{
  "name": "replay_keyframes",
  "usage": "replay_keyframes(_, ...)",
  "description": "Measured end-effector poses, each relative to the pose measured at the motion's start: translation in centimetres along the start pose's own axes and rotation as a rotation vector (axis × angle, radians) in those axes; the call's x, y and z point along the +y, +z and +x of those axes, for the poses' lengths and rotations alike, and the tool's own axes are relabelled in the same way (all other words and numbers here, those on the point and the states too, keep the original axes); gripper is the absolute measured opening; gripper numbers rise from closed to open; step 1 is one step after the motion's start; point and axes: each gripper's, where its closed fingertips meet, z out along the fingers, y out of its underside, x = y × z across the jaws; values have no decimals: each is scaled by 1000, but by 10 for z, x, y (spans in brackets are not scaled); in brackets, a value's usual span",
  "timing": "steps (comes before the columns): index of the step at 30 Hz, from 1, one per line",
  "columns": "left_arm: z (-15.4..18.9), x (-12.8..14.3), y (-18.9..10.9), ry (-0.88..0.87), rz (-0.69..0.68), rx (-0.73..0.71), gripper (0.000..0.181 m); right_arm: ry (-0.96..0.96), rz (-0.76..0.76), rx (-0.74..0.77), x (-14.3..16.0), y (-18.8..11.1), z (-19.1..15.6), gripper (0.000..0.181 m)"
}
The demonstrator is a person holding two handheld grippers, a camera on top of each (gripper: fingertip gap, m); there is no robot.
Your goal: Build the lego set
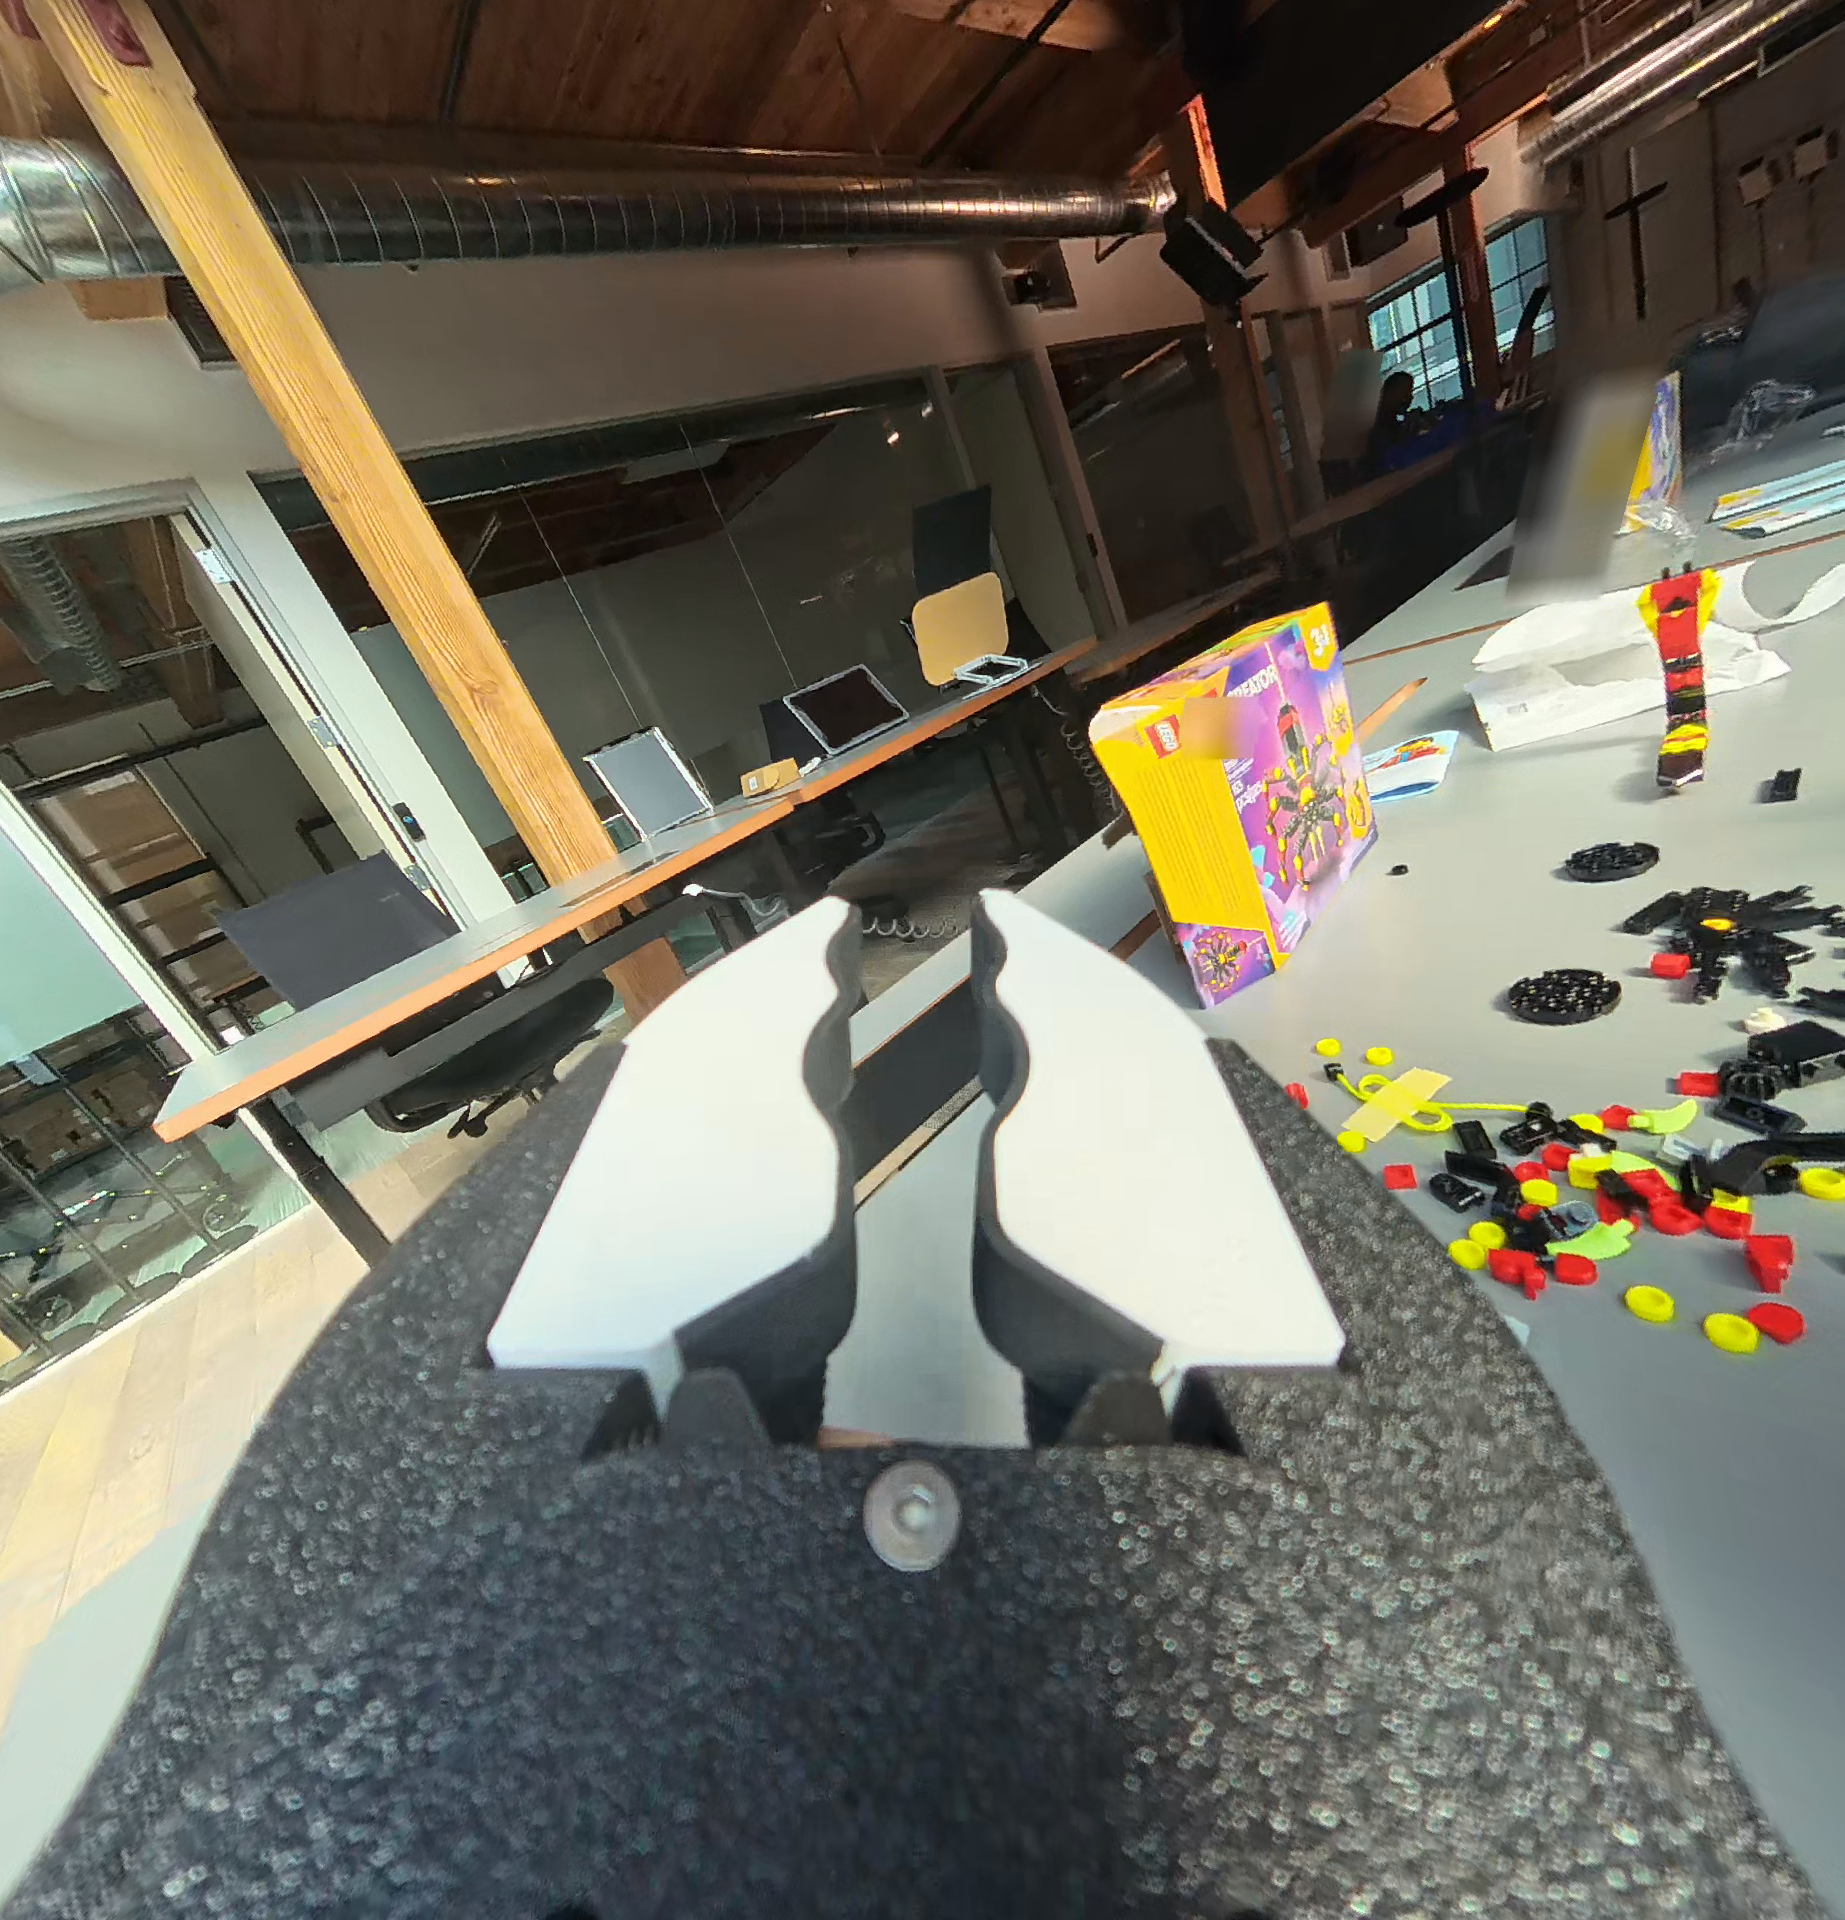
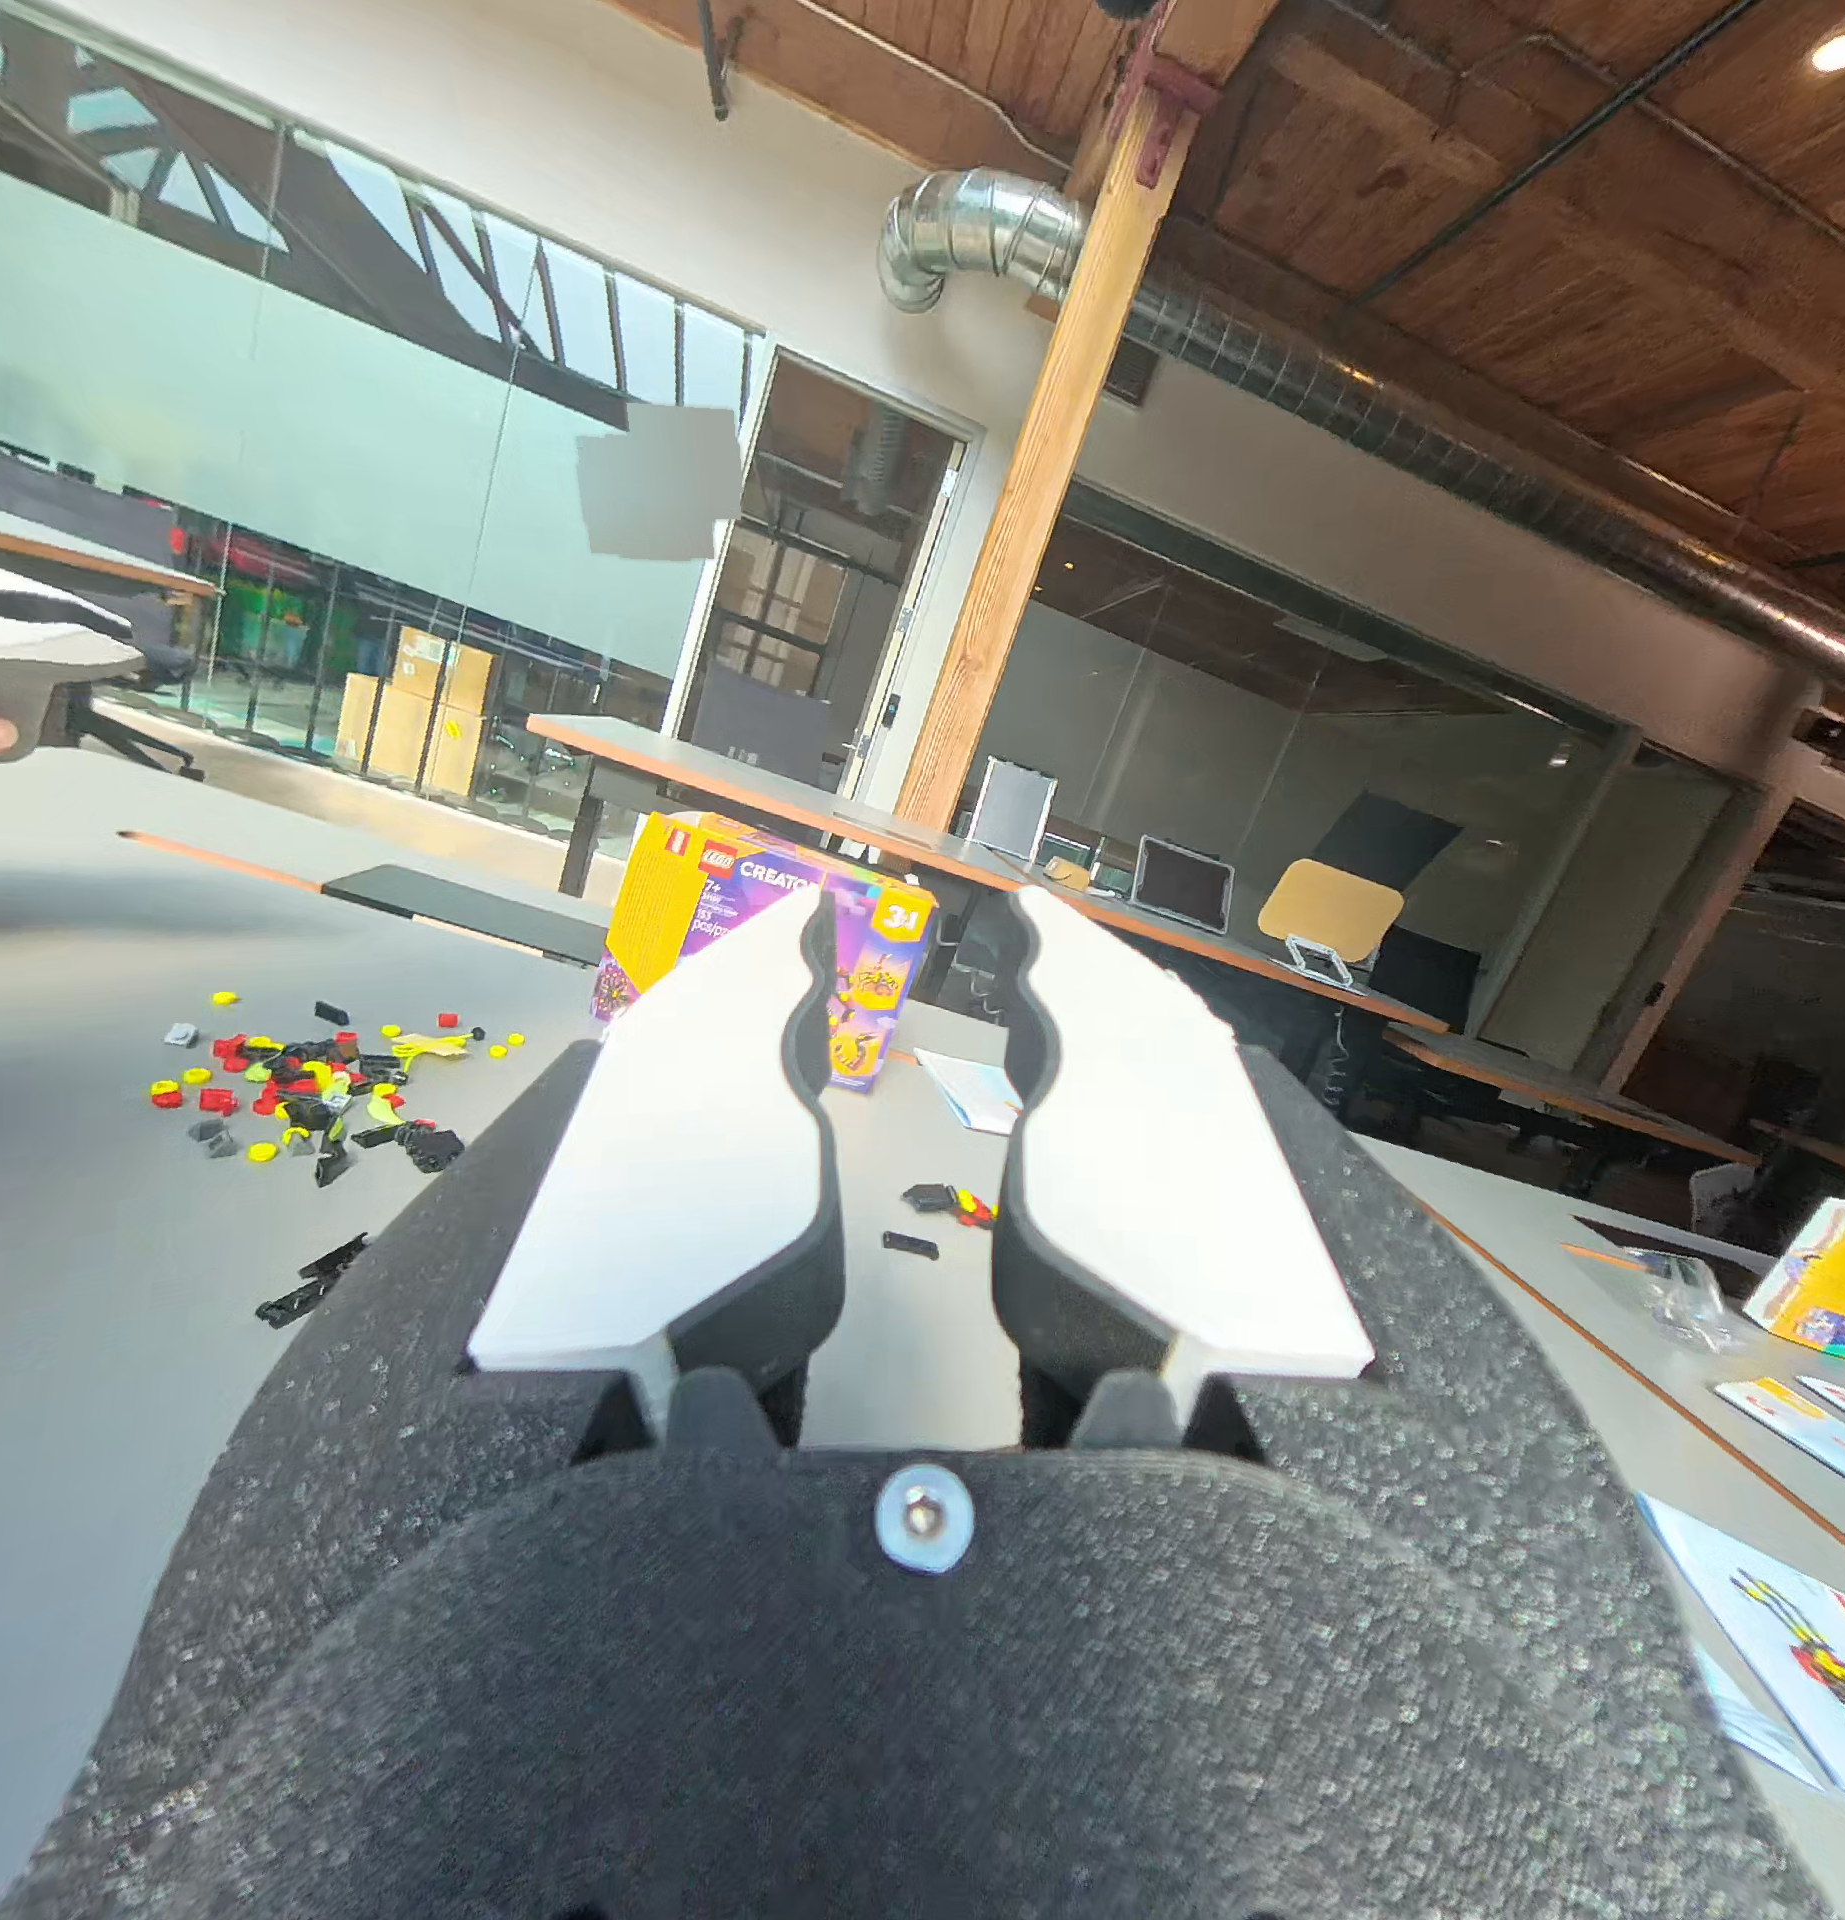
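Observation:
My left gripper (image 1: 916,920) is open and empty, held above the grey table's left edge, well left of the bricks. A pile of loose red, yellow and black bricks (image 1: 1614,1184) lies at the right. A partly built black spider body (image 1: 1728,935) sits behind the pile. A red, yellow and black built strip (image 1: 1682,675) stands farther back. My right gripper (image 2: 918,914) is open and empty above the table. The brick pile (image 2: 305,1081) lies to its left. A few small pieces (image 2: 949,1205) lie between its fingers, lower down.
The yellow and purple set box (image 1: 1250,800) stands on the table (image 1: 1520,1558); it also shows in the right wrist view (image 2: 669,914). Instruction booklets (image 2: 1791,1662) lie at the right. White paper (image 1: 1614,665) lies at the back. A second box (image 2: 1822,1288) sits far right. About 40 cm separates my left fingertips from my right.

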Motion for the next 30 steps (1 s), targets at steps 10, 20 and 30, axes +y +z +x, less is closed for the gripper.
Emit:
replay_keyframes(10, 55, -231, -14, -118, 7, 434, 21, 246, -75, 18, 3, -123, 131, 9)
replay_keyframes(20, 359, -225, -18, -316, -85, 804, 24, 471, 4, -170, 44, -89, 172, 9)
replay_keyframes(30, 450, -152, 8, -360, -211, 783, 25, 607, -115, -224, 82, -101, 175, 15)
